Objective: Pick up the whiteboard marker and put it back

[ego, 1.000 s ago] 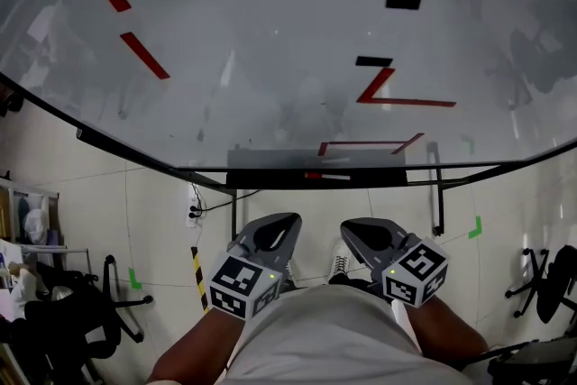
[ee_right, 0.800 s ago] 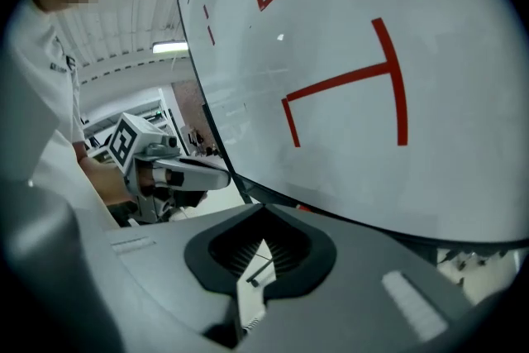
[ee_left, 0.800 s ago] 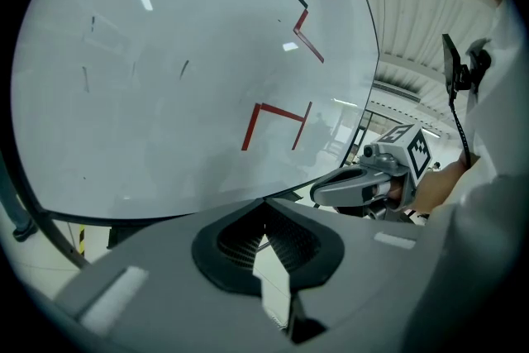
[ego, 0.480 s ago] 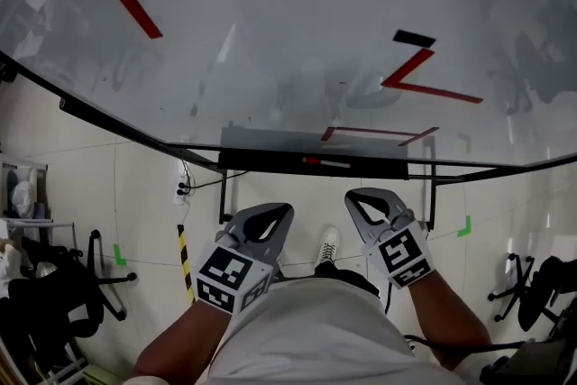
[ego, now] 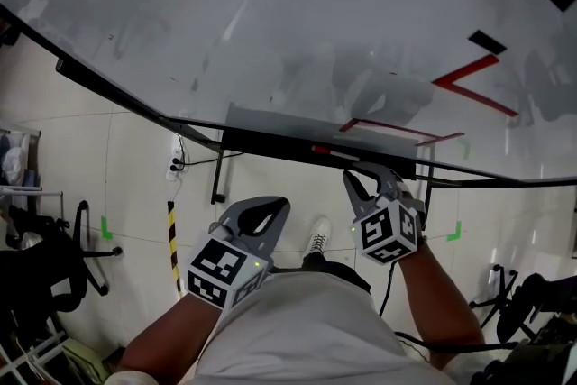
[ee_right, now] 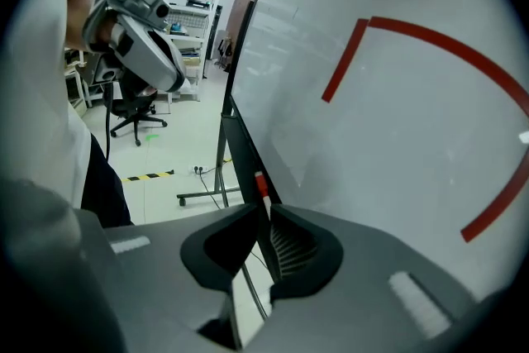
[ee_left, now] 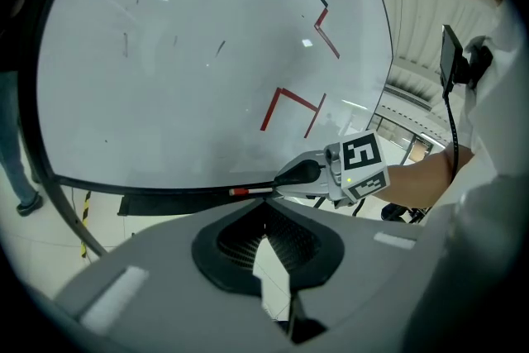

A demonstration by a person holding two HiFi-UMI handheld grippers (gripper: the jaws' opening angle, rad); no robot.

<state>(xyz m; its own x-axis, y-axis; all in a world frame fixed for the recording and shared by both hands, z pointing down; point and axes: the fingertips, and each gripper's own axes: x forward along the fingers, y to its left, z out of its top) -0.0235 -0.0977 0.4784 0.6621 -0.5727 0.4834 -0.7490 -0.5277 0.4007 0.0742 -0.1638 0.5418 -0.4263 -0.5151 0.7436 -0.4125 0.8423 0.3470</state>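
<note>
Reaching forward over the last second, the right hand-held gripper [ego: 371, 178] had arrived at the tray [ego: 261, 140] under the whiteboard [ego: 315, 41]. Its jaws were parted, and the whiteboard marker [ee_right: 261, 186] lay between their tips, apparently unclamped. The left hand-held gripper [ego: 269, 206] hung back, clenched and empty. The pickup looked imminent.

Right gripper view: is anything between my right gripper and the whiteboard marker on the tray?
Nothing visible does. The whiteboard marker lies on the tray with its white end right at the right gripper's jaw tips.
</note>
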